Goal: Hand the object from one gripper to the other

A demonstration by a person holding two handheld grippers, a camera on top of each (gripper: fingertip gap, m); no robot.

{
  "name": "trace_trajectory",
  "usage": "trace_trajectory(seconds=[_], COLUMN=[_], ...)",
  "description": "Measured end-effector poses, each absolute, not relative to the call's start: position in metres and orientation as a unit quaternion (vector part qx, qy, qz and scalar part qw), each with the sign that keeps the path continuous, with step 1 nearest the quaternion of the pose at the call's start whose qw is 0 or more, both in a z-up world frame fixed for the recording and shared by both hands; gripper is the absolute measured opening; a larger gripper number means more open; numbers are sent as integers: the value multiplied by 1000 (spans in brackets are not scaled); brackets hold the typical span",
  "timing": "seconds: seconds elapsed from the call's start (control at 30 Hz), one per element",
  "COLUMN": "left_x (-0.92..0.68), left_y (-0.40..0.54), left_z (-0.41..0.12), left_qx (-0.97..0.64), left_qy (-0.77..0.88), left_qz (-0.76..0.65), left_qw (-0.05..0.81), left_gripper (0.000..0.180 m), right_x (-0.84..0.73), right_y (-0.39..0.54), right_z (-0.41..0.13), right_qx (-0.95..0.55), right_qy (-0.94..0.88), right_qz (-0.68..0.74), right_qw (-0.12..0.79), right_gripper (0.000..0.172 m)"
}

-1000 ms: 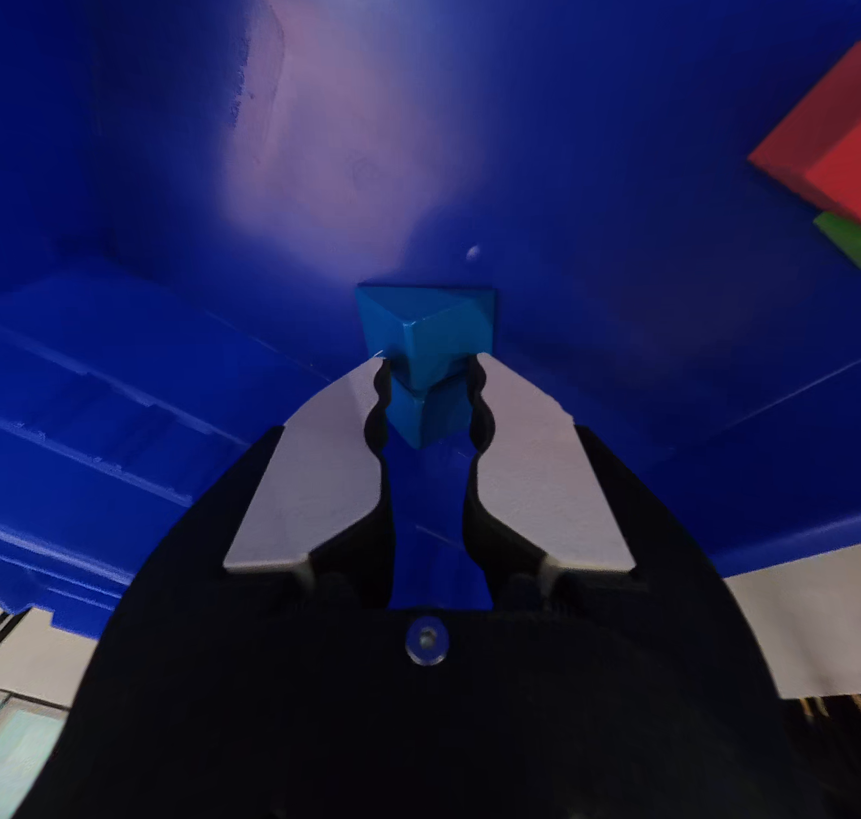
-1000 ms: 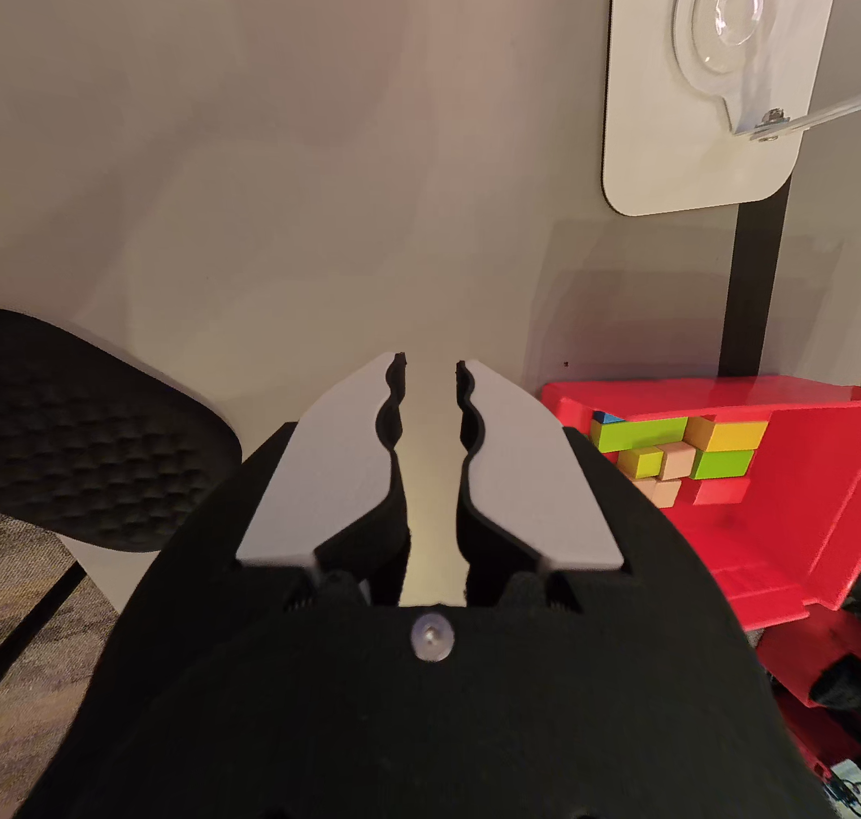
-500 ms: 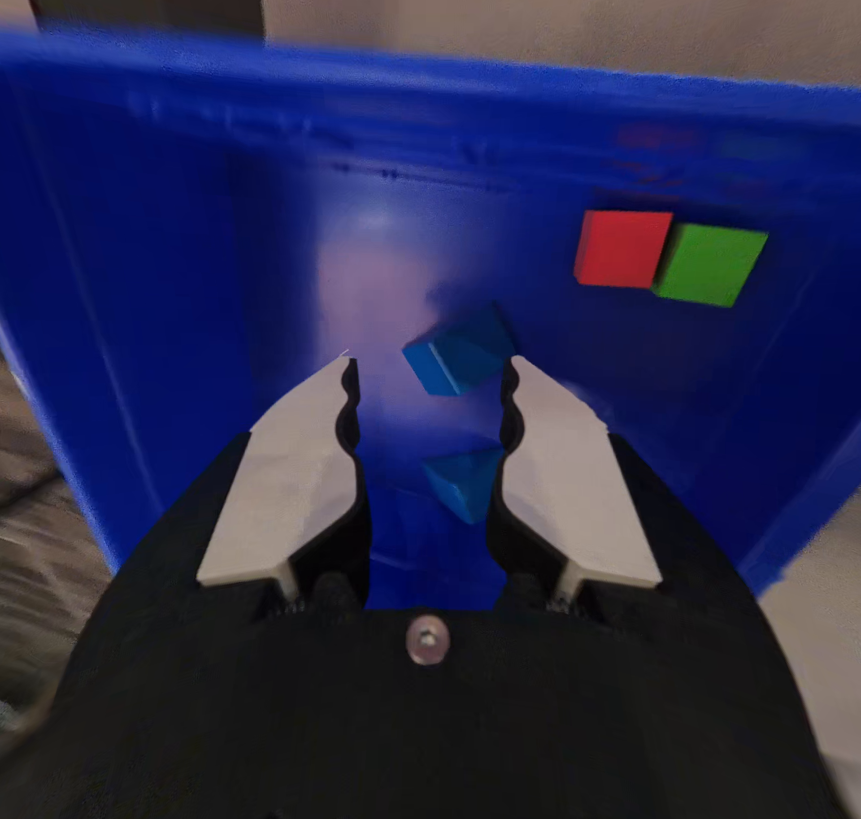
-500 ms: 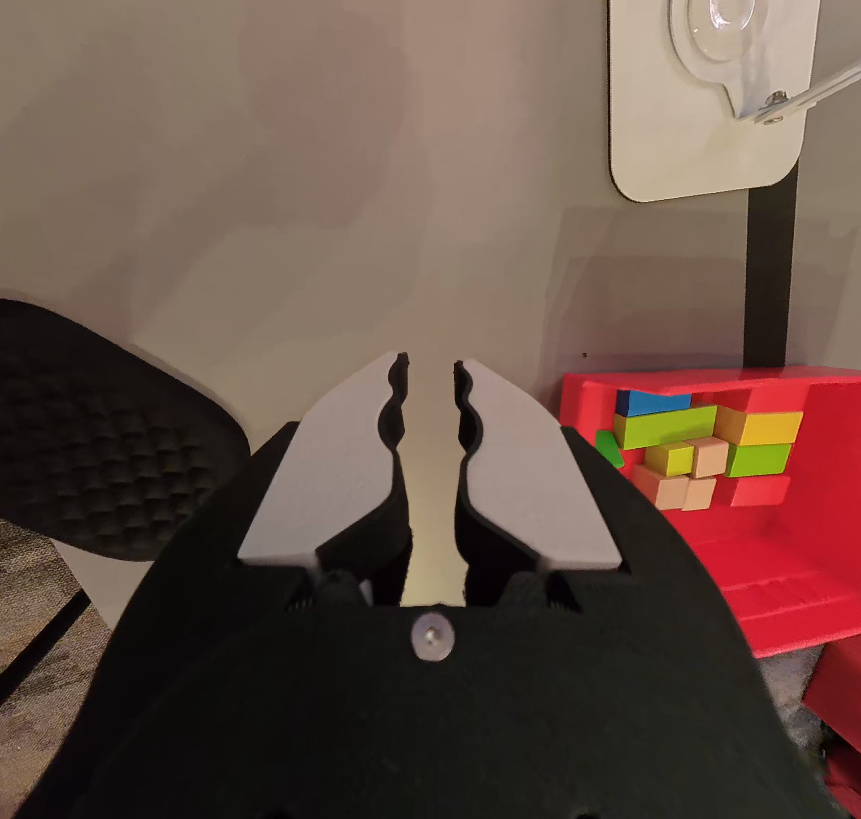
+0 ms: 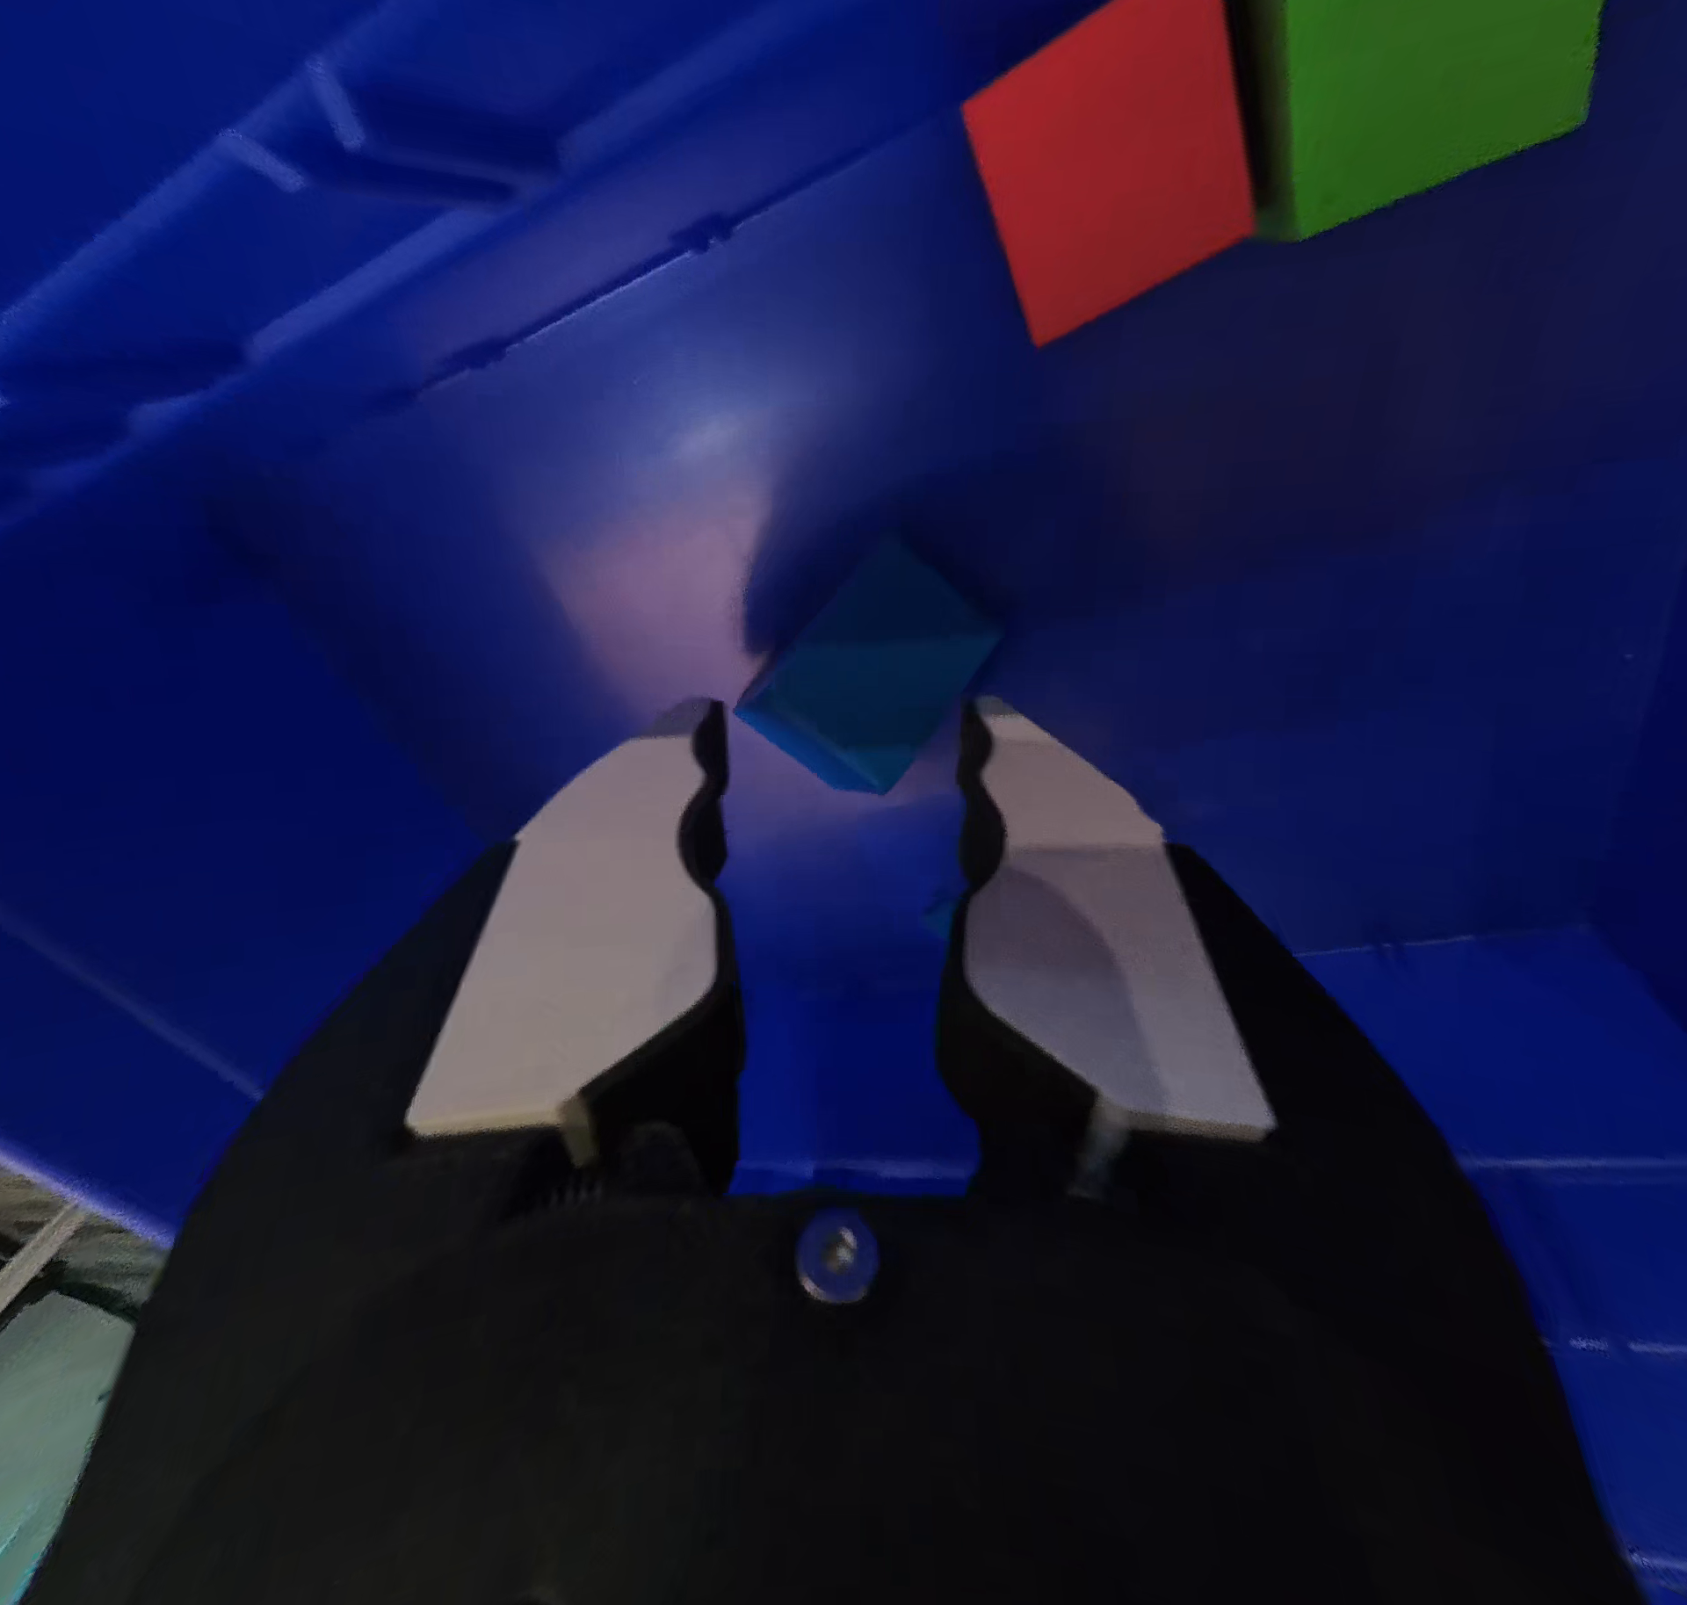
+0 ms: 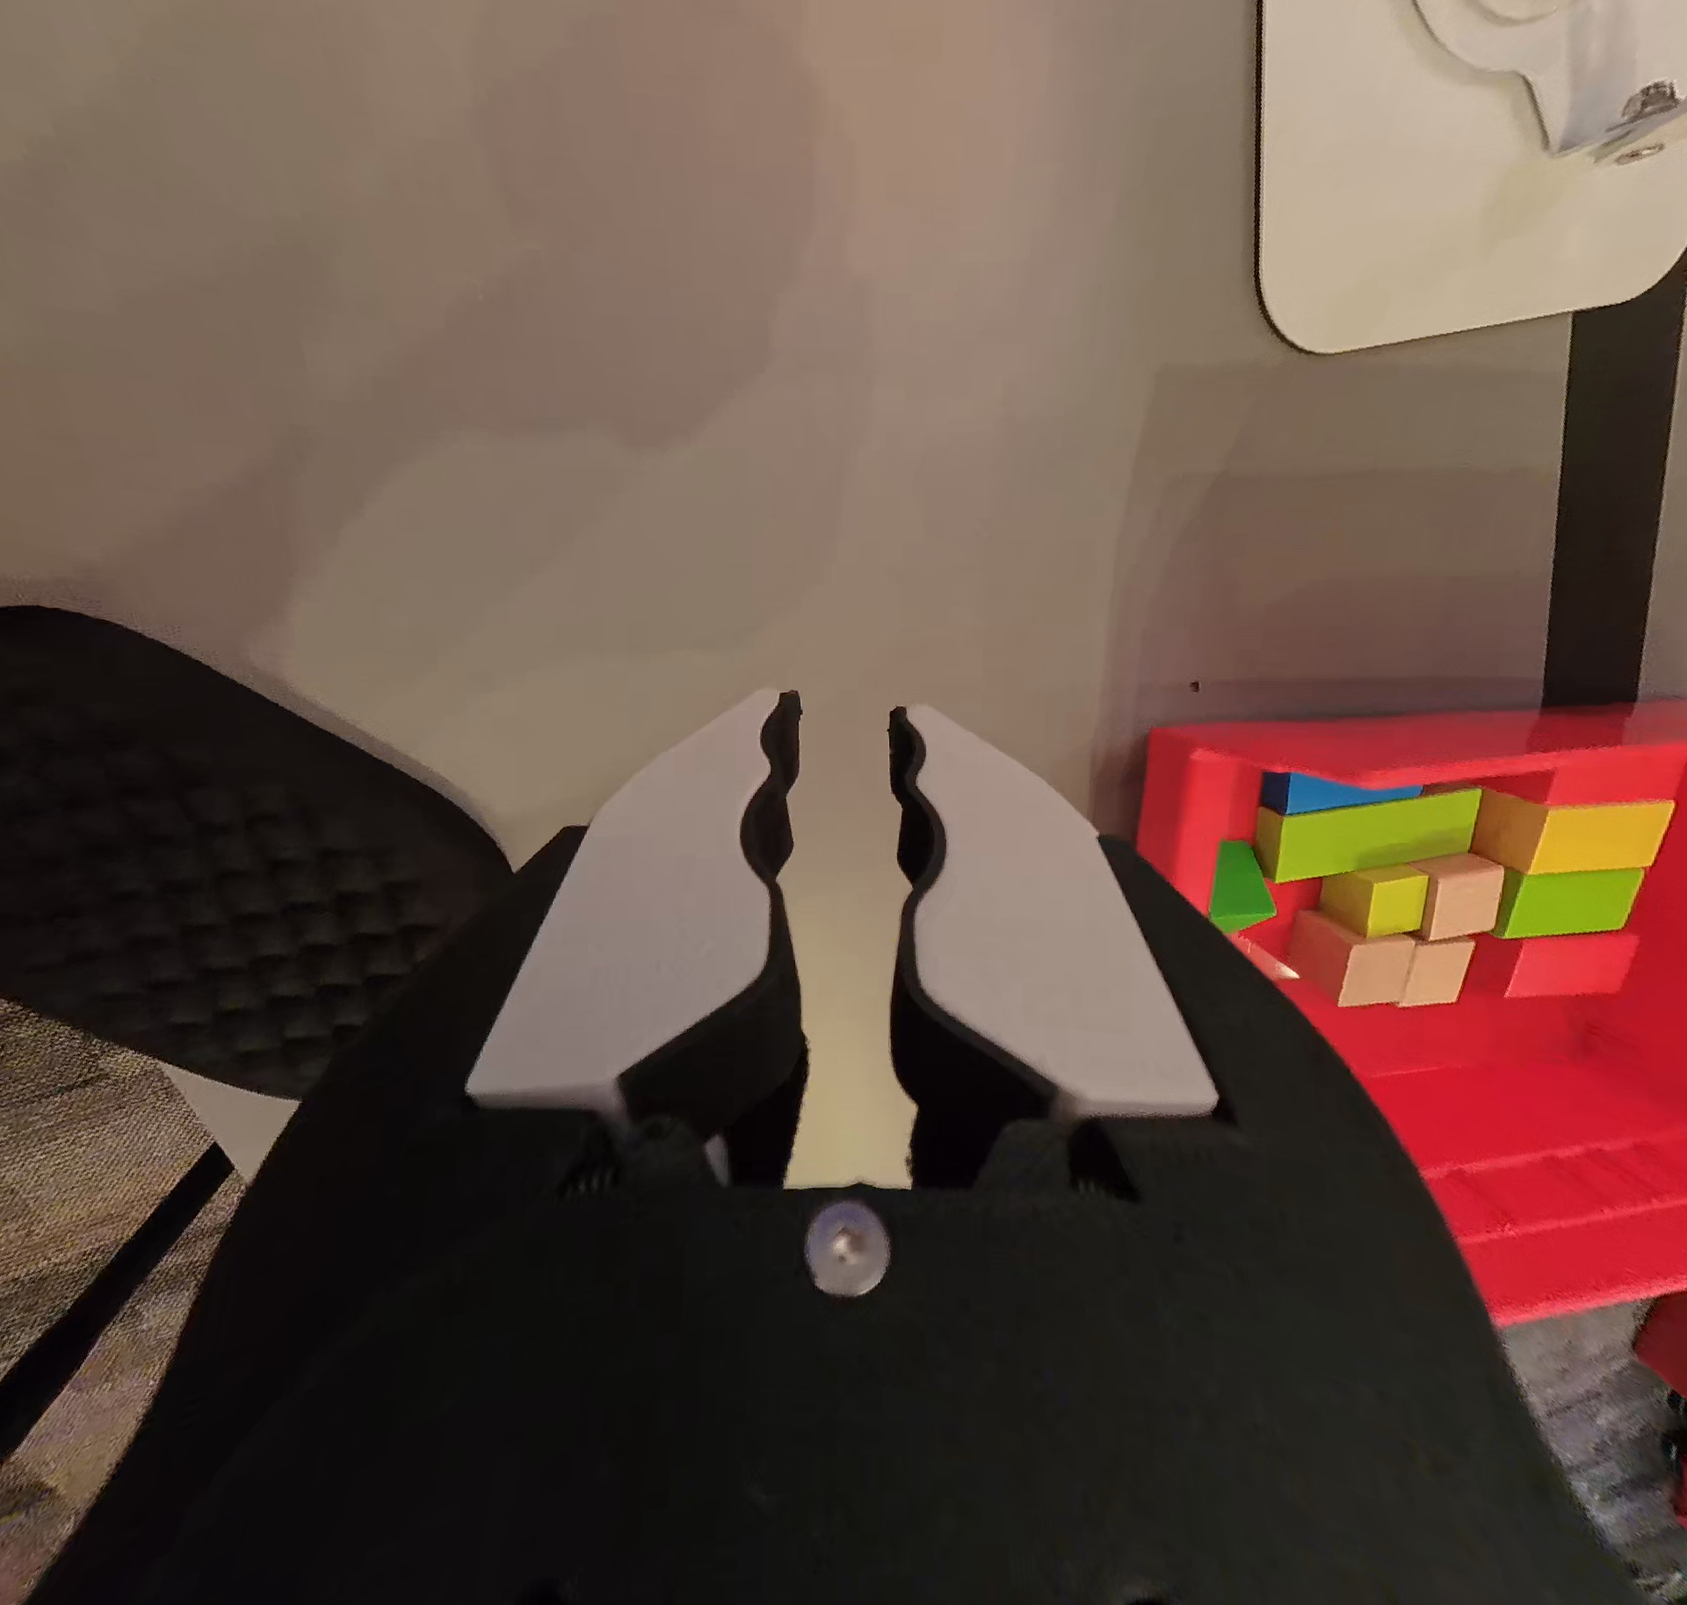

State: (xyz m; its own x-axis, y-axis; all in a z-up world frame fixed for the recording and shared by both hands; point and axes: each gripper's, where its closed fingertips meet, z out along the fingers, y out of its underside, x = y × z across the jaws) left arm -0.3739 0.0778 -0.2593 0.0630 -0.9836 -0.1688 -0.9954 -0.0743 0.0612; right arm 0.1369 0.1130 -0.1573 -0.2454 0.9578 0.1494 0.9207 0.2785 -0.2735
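In the left wrist view my left gripper [image 5: 840, 721] is inside a blue bin [image 5: 365, 557] with its jaws apart. A small blue block [image 5: 867, 676] lies tilted on the bin's surface just at the fingertips [image 5: 666, 740]. A gap shows between the block and each pad, so nothing is gripped. The picture is blurred by motion. In the right wrist view my right gripper [image 6: 844, 712] is open with nothing between its fingers and points at a plain beige wall [image 6: 548, 283]. Neither view shows the other gripper.
A red block [image 5: 1114, 137] and a green block [image 5: 1424, 64] sit side by side in the blue bin's upper right. A red bin [image 6: 1506, 1105] with several coloured wooden blocks [image 6: 1461, 886] stands at the right. A black mesh chair [image 6: 201, 849] is at the left, a white plate [image 6: 1461, 146] on the wall. The tips of one gripper are about 50 cm away from the tips of the other.
A second ago the left fingertips flanked the blue block. The gripper then drew back with jaws wider and the block stayed in the bin. Now it is close again, jaws slightly narrower. The right gripper has barely moved.
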Motion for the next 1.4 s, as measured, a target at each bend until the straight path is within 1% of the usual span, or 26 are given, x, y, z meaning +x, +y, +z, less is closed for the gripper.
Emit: trace_trajectory(seconds=[0.03,0.1,0.27,0.3,0.37,0.4,0.47,0.53,0.57,0.63,0.67,0.77,0.83,0.93,1.03,1.1,1.17,1.2,1.27,1.33,1.4], left_x=[-372,-371,-366,-361,-353,-354,-362,-363,-359,-358,-356,-356,-361,-357,-341,-314,-283,-267,-237,-215,-196], left_y=[78,77,63,56,56,55,52,43,42,43,41,42,43,45,49,45,39,35,29,27,26], left_z=[-260,-260,-258,-256,-249,-248,-253,-262,-264,-267,-267,-267,-264,-237,-183,-147,-121,-113,-102,-95,-89], left_qx=[-736,-765,-870,-875,-878,-878,-865,-849,-835,-828,-833,-847,-859,-876,-882,-877,-865,-859,-848,-841,-835], left_qy=[671,640,492,483,473,473,497,528,548,558,552,530,509,474,447,443,461,471,492,505,514], left_qz=[75,56,22,8,-8,-9,10,14,21,39,26,20,28,21,18,-3,-3,-1,7,21,17], left_qw=[40,46,26,24,67,69,65,37,41,33,28,37,44,85,151,188,200,201,197,195,196], left_gripper=[44,42,41,41,53,57,60,56,54,44,36,36,35,35,35,35,35,35,35,35,35], right_x=[134,130,125,125,125,125,125,125,124,124,123,113,97,49,-10,-49,-84,-100,-124,-140,-148], right_y=[113,112,108,108,106,106,104,102,101,100,99,95,90,81,62,49,44,41,37,34,31], right_z=[-158,-158,-157,-157,-158,-158,-159,-159,-158,-157,-156,-149,-138,-112,-84,-69,-57,-49,-40,-39,-43], right_qx=[-595,-591,-582,-581,-581,-581,-580,-579,-579,-579,-578,-573,-567,-548,-514,-489,-471,-459,-445,-449,-451], right_qy=[-788,-791,-798,-798,-798,-797,-798,-798,-798,-797,-796,-793,-787,-764,-740,-732,-728,-728,-727,-733,-740], right_qz=[64,63,65,66,70,72,73,74,76,79,83,104,131,196,266,296,298,304,314,319,323], right_qw=[143,141,144,145,147,147,148,150,151,155,158,176,205,280,342,370,398,408,417,399,379], right_gripper=[17,17,16,16,16,16,17,17,17,17,17,17,20,27,40,44,47,45,42,44,43])
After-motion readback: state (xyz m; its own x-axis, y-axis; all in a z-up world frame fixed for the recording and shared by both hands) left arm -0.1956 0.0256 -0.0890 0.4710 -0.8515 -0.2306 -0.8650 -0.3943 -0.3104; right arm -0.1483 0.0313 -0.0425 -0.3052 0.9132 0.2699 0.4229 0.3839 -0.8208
